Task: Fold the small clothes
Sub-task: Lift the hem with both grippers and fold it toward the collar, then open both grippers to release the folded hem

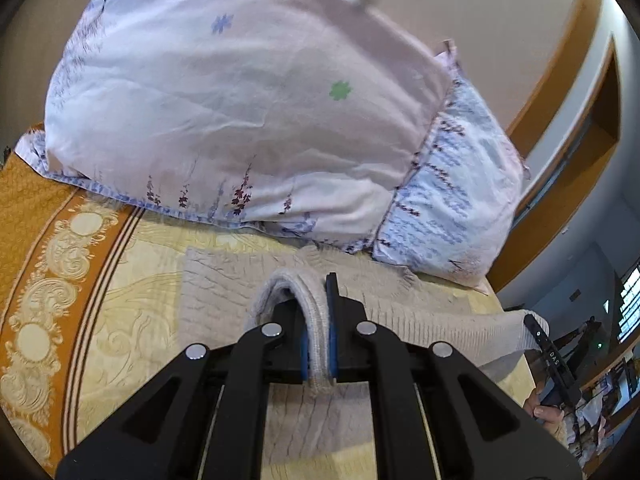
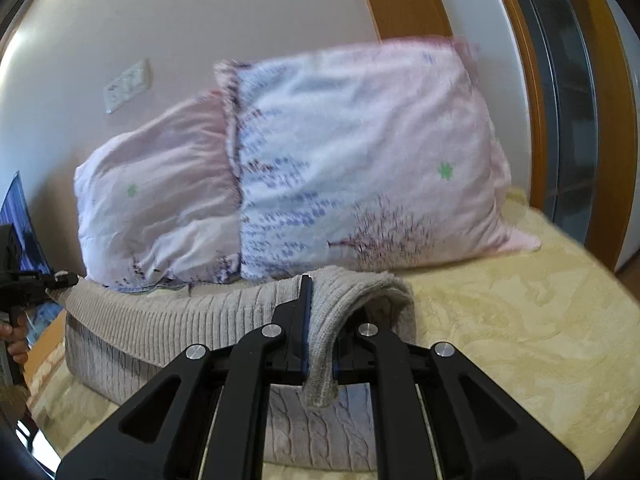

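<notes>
In the lower middle of each wrist view we have a gripper clamped on a ribbed edge of the beige knit sweater (image 1: 224, 280): the left gripper (image 1: 318, 320) and the right gripper (image 2: 320, 320) each pinch a fold of hem between blue pads. We hold the edge taut between them, above the rest of the sweater on the yellow bedspread (image 2: 500, 320), probably to carry it over as a fold. The floral pillows (image 2: 360, 160) fill the upper frame just beyond.

In front of me two pink flowered pillows (image 2: 360, 168) lean against the beige wall (image 2: 180, 20), on a yellow bedspread (image 2: 520, 312) with an orange ornamented border (image 1: 52, 260). A white wall socket (image 2: 127, 86) is above them.
</notes>
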